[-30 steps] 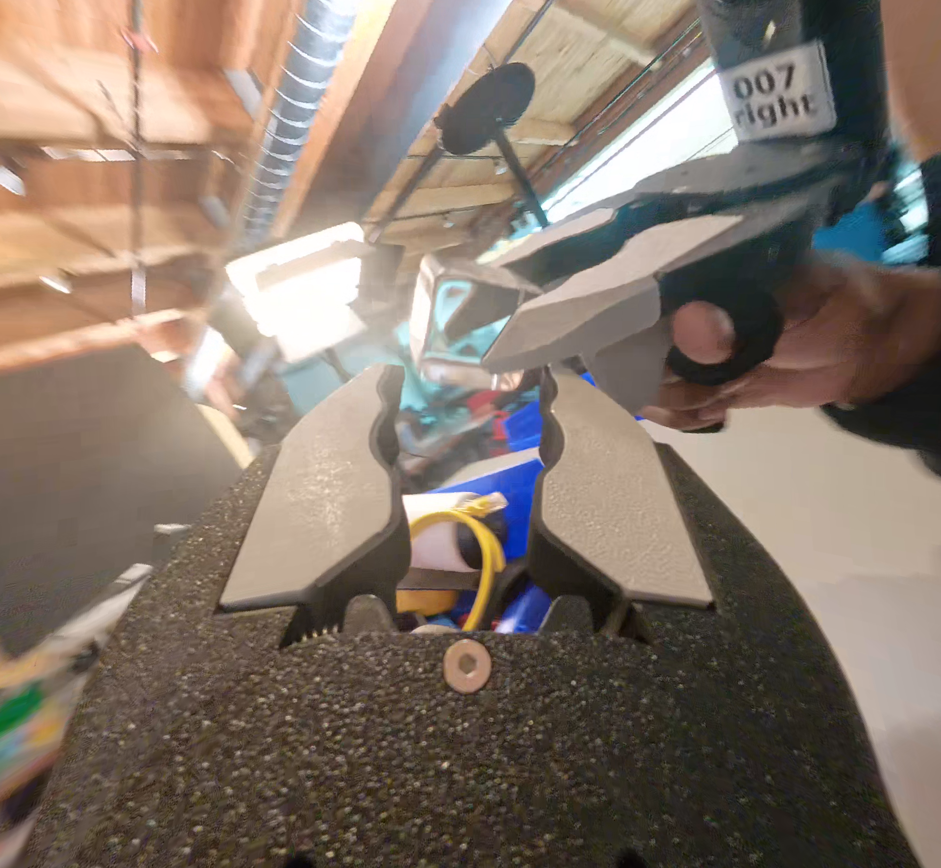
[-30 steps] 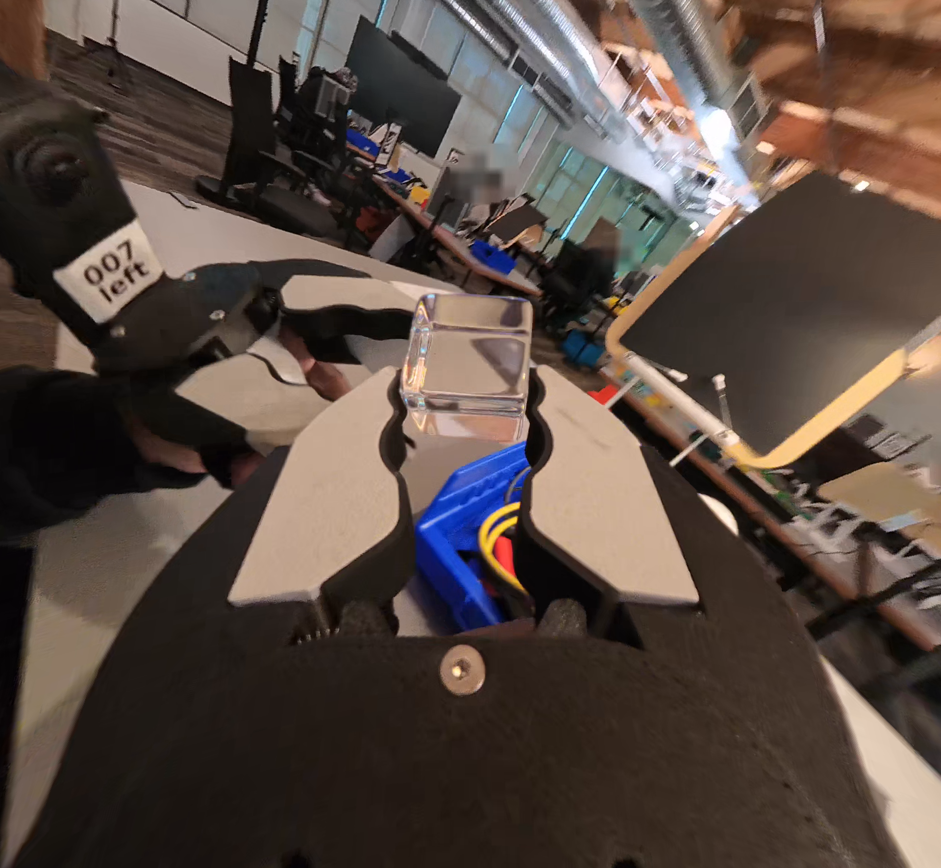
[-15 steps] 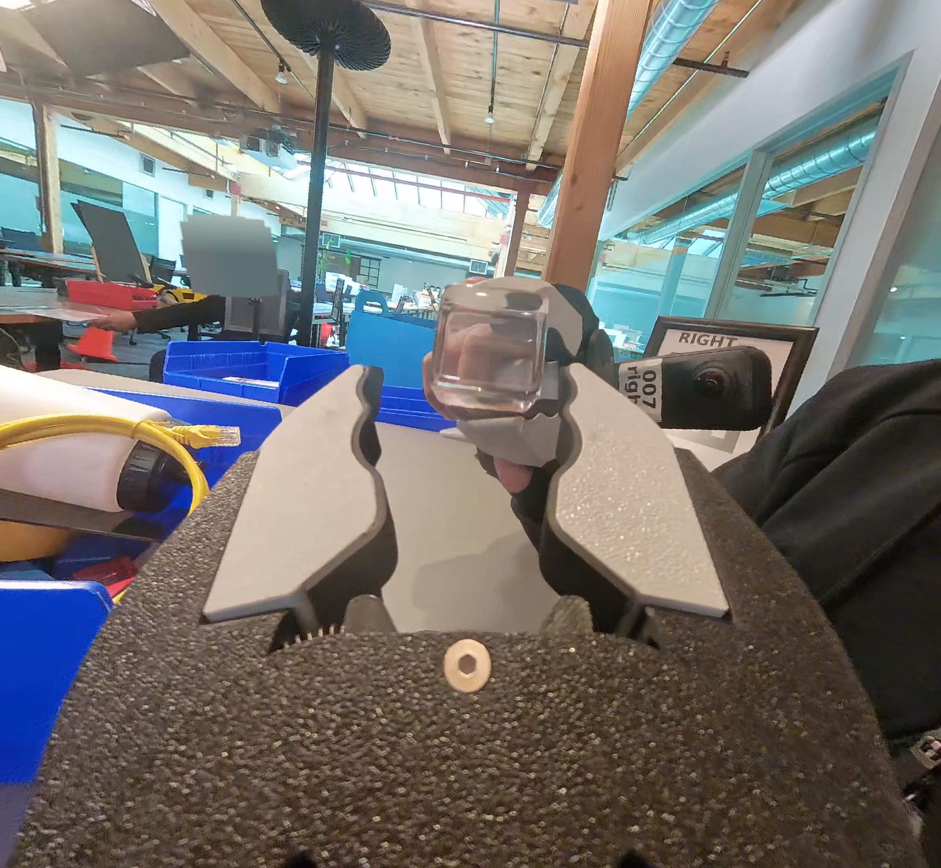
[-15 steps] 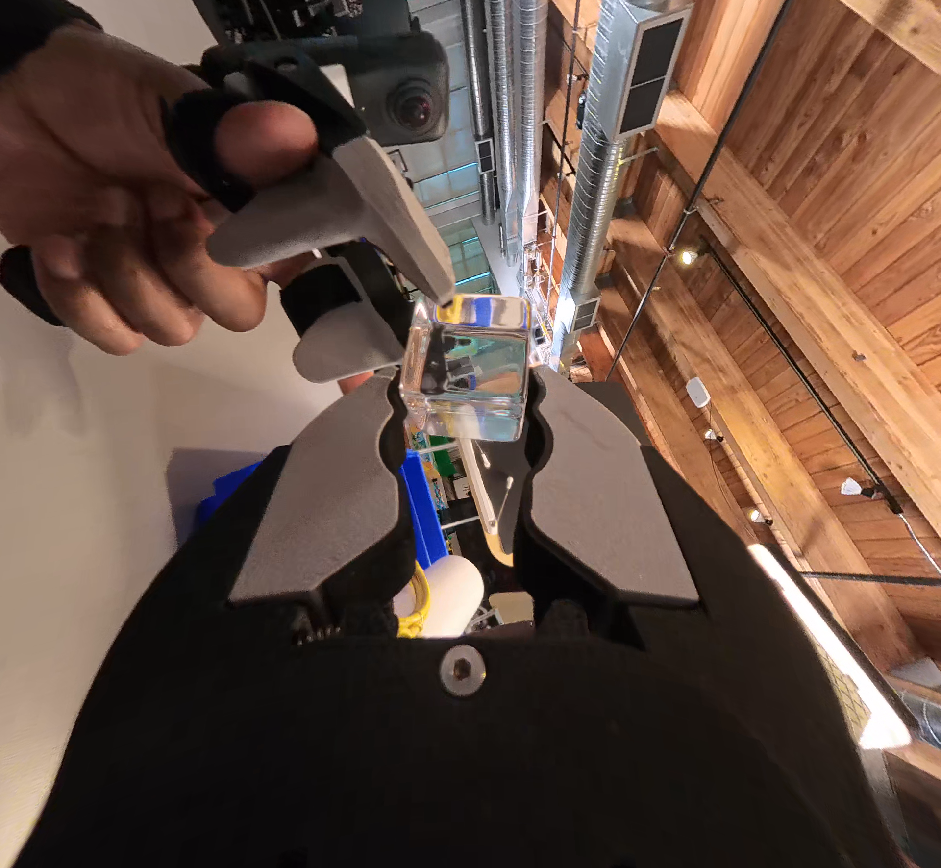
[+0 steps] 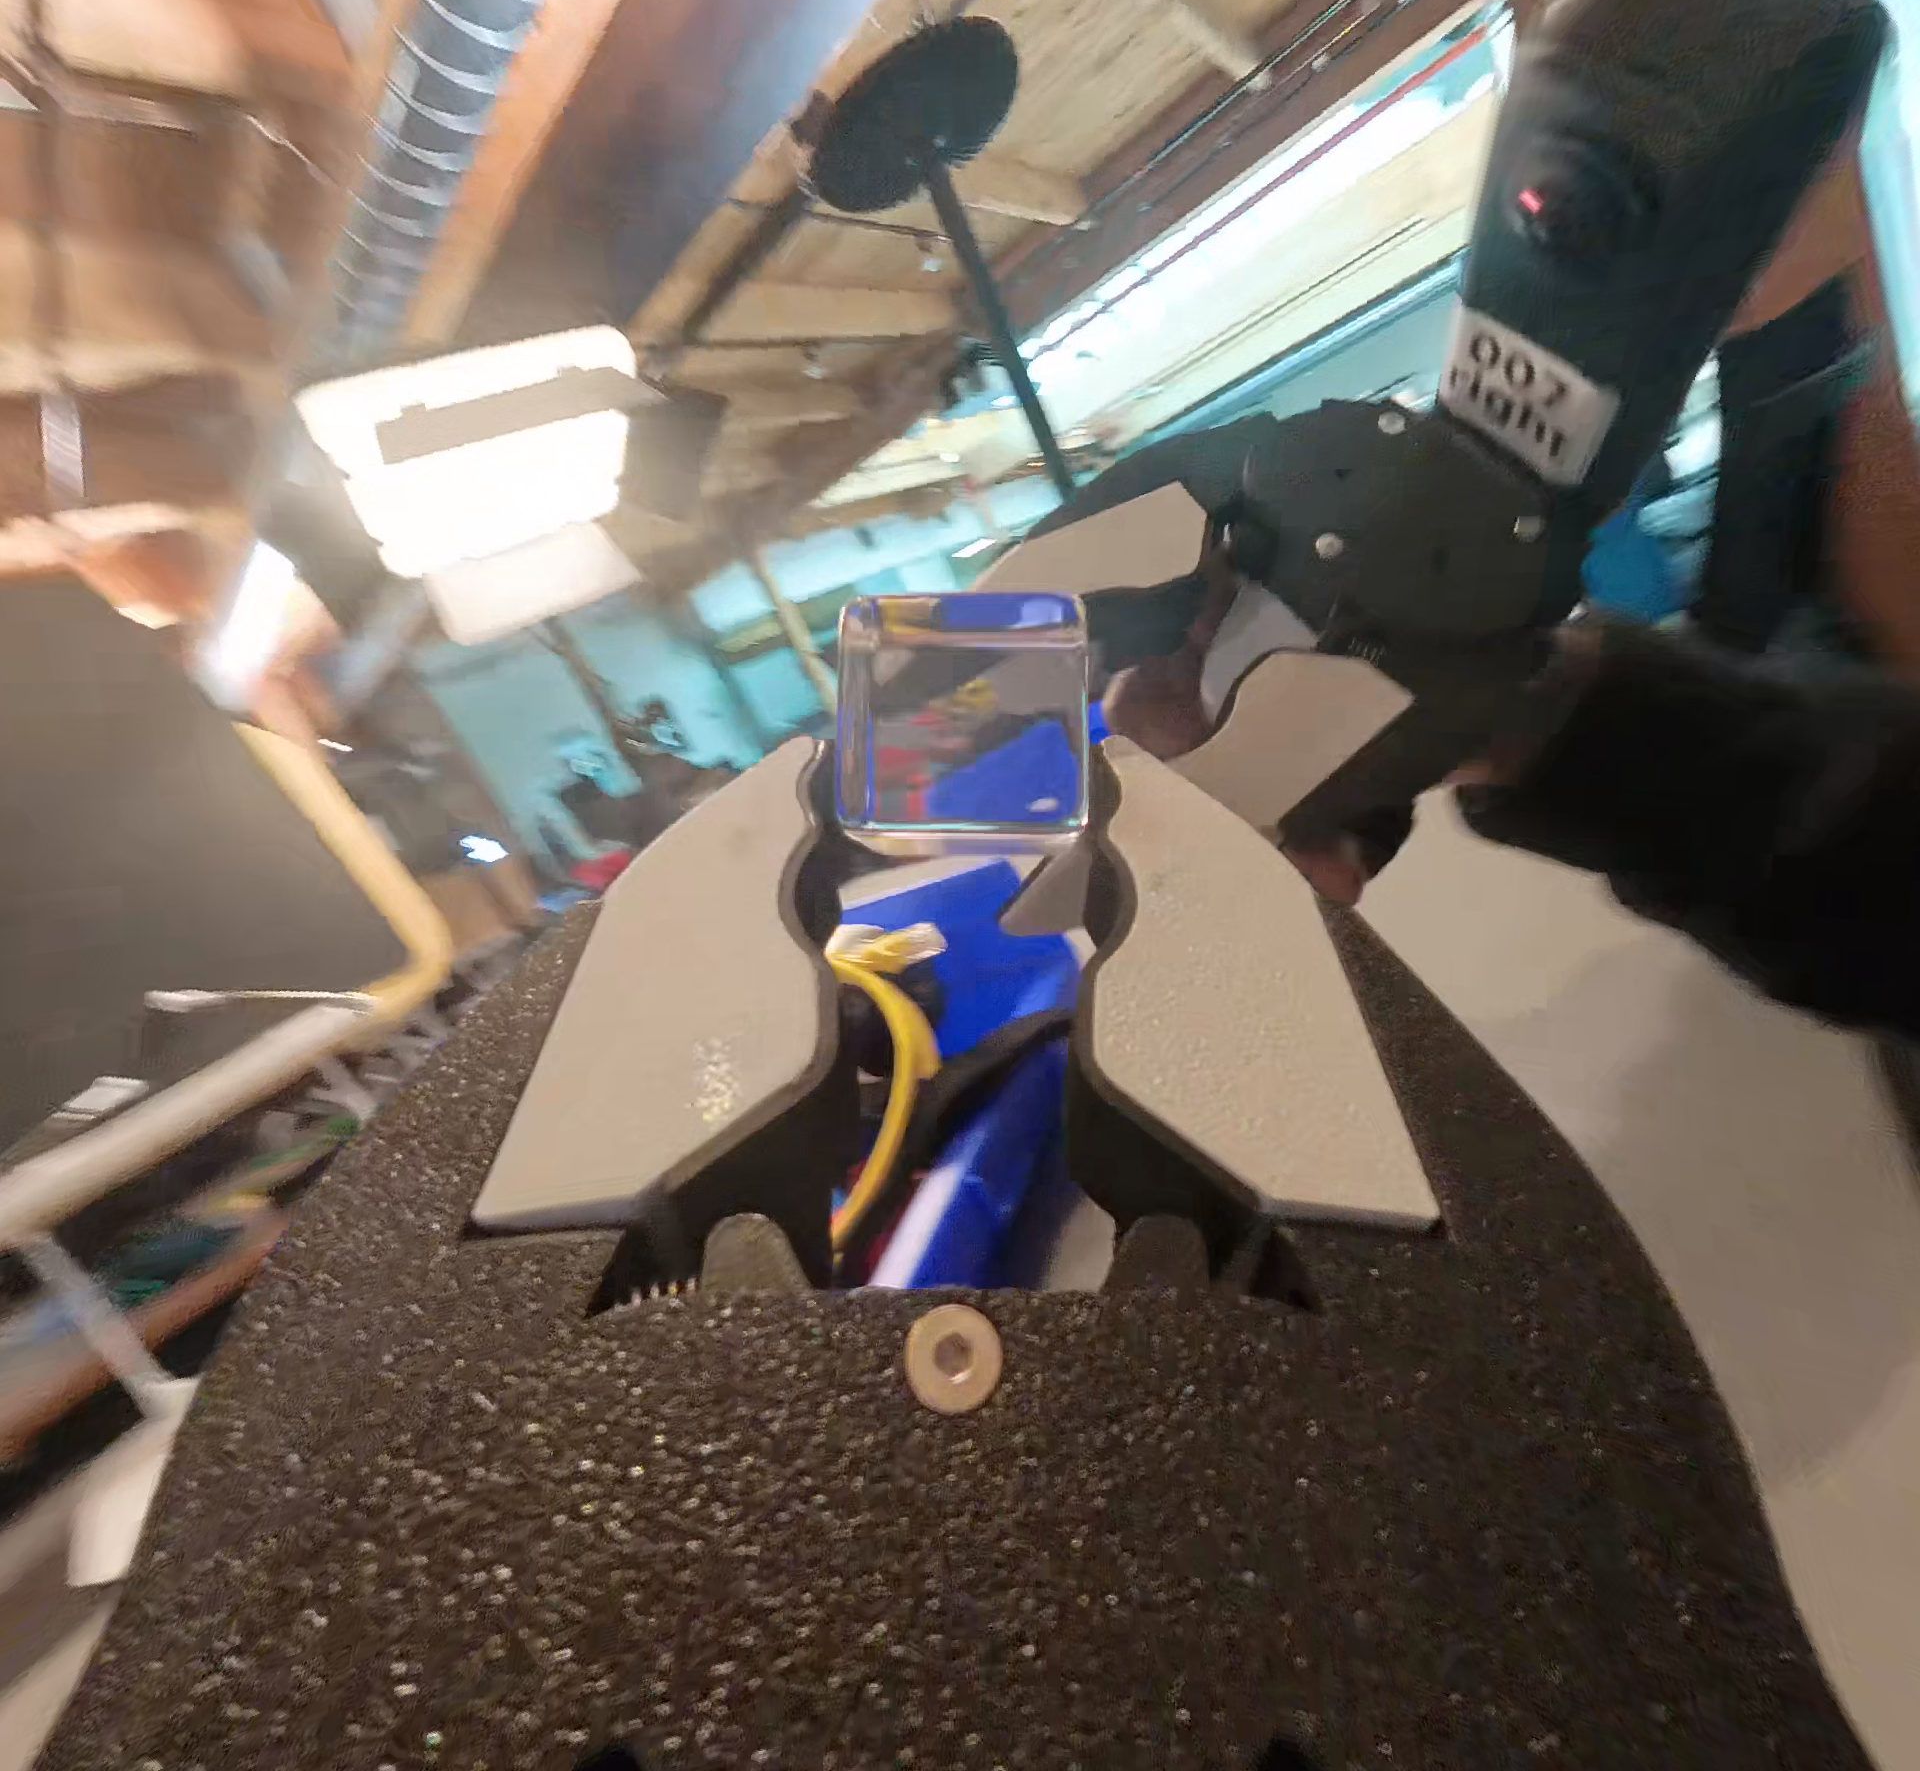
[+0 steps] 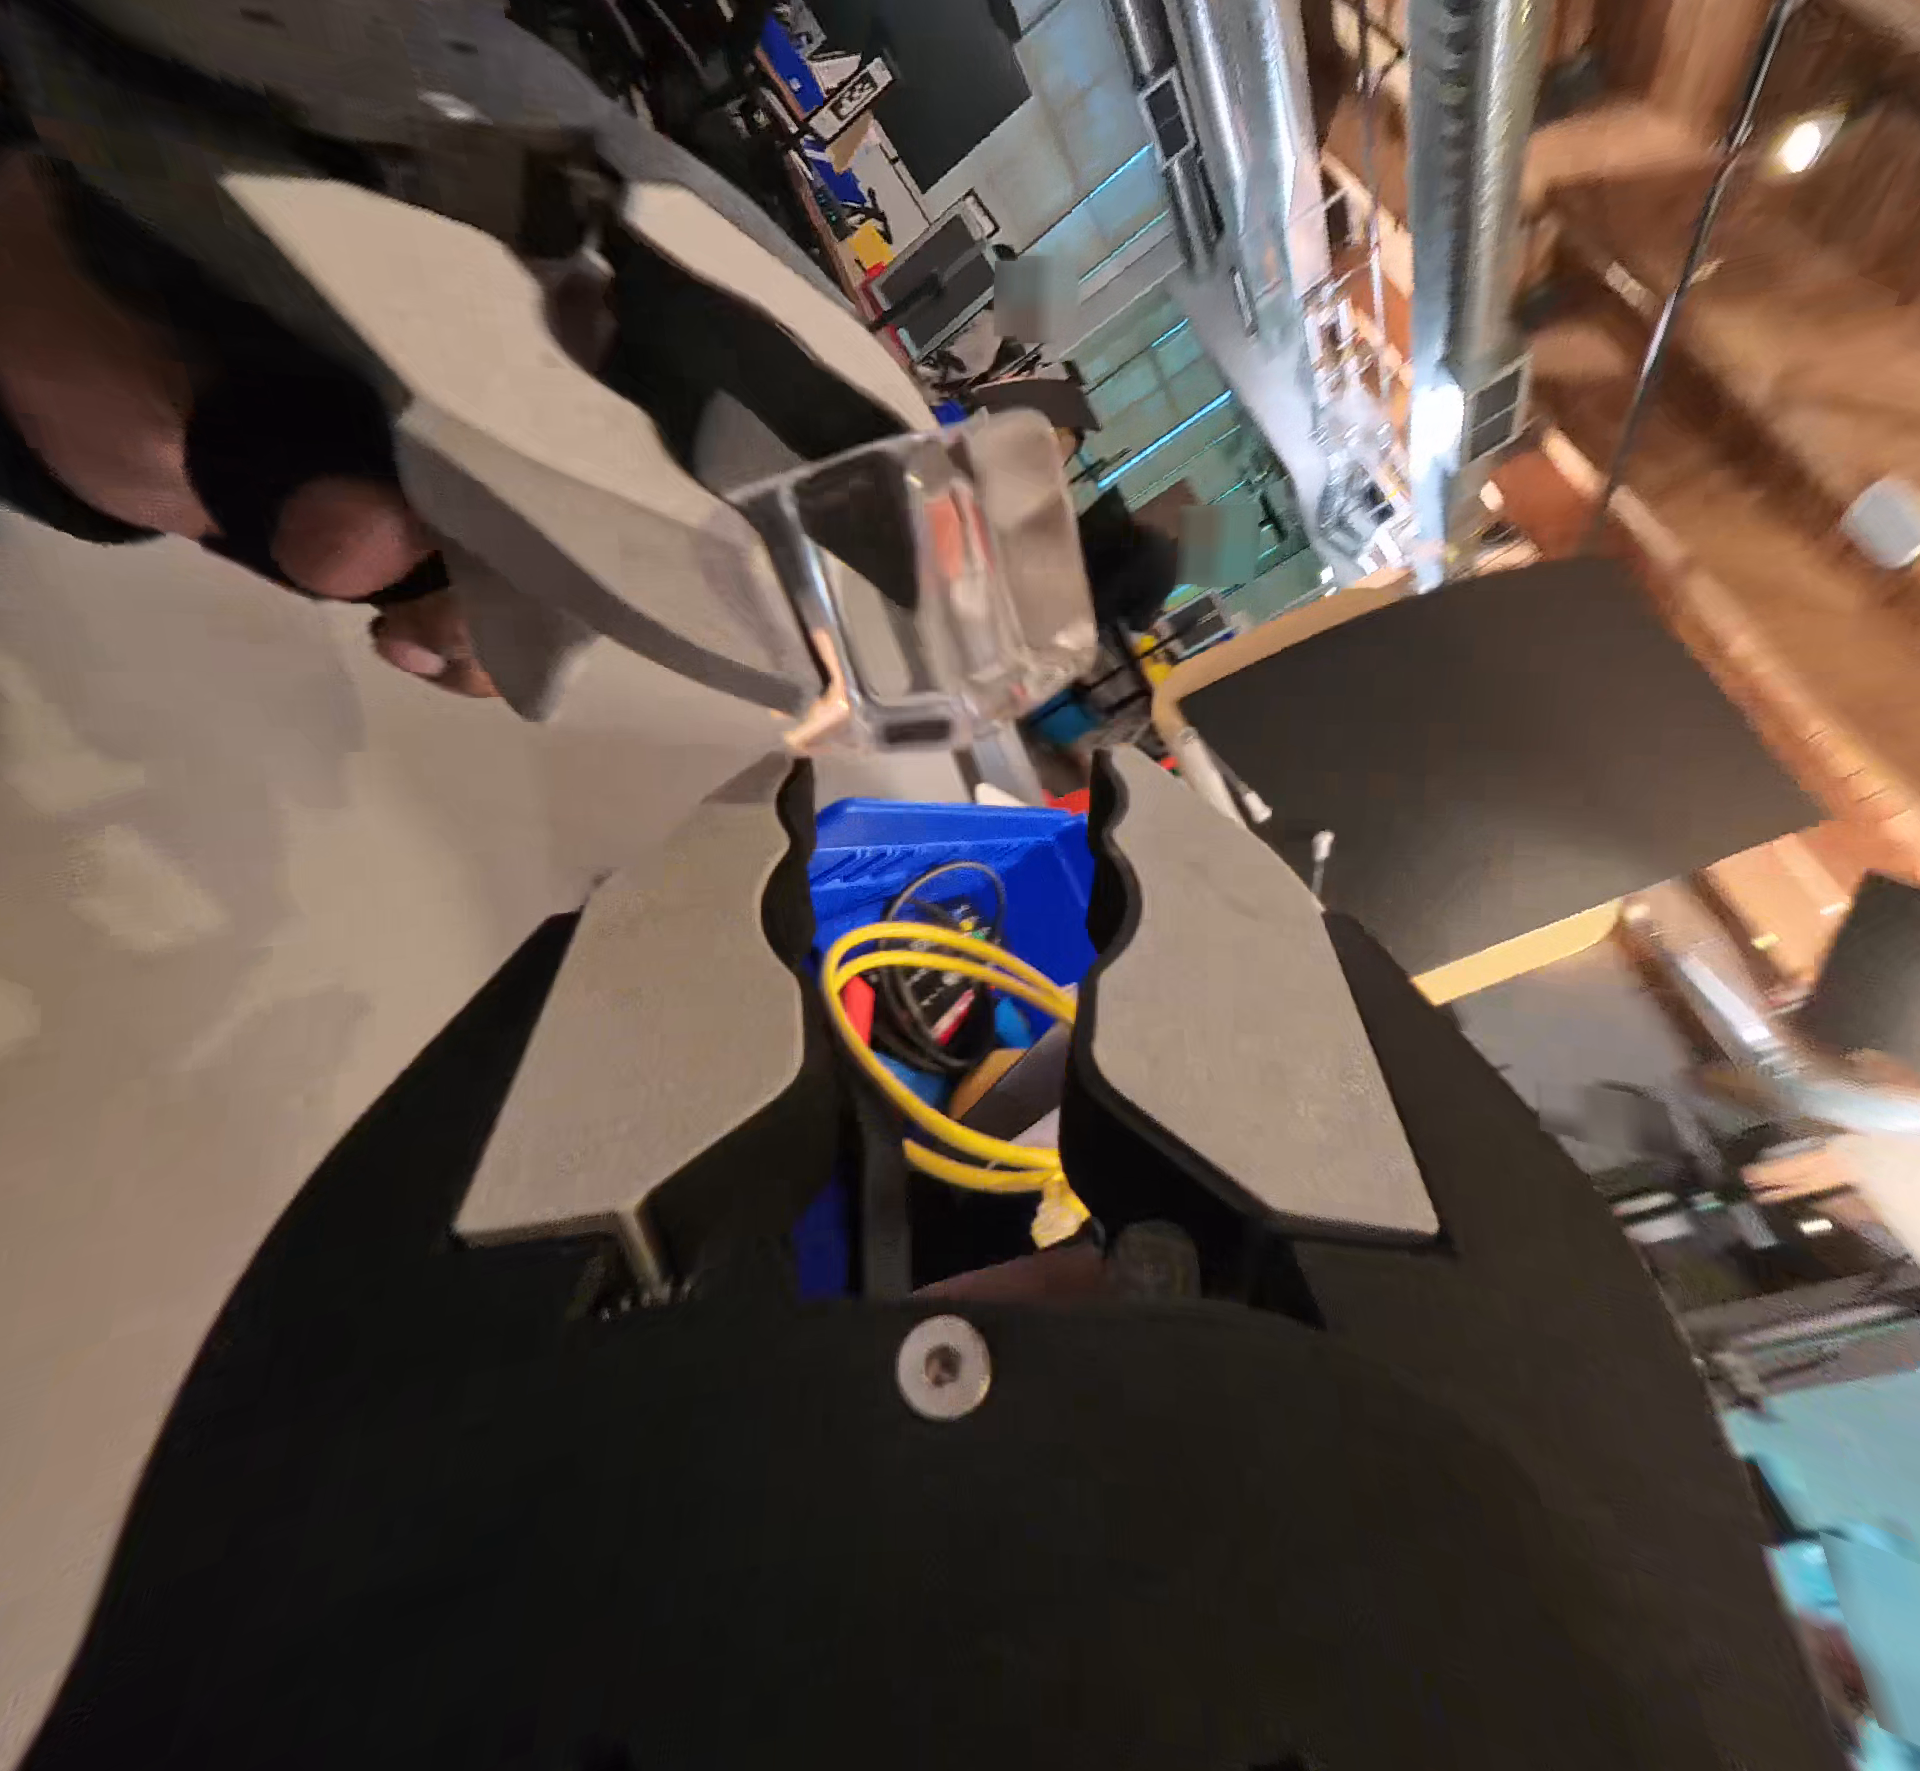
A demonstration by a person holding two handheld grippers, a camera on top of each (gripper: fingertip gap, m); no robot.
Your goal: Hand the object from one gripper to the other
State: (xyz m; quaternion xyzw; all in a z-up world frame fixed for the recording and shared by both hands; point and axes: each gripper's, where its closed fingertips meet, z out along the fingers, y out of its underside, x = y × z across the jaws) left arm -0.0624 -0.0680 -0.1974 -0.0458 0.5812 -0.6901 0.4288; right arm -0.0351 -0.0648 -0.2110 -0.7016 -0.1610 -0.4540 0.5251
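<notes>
Cube (image 5: 961,719), clear, pinched at fingertips of left gripper (image 5: 958,786), jaws clamped on its sides. Right gripper (image 6: 940,791) empty, jaws parted, the cube (image 6: 935,578) just beyond its tips. White label (image 5: 1527,400) on right gripper's camera mount; text skipped.

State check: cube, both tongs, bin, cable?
clear cube: off the table, pinched at the tips of the left tongs
left tongs: shut on the cube
right tongs: open, empty, cube just beyond their tips
blue bin: open-topped, holds cables
yellow cable: looped, lying in the bin
</notes>
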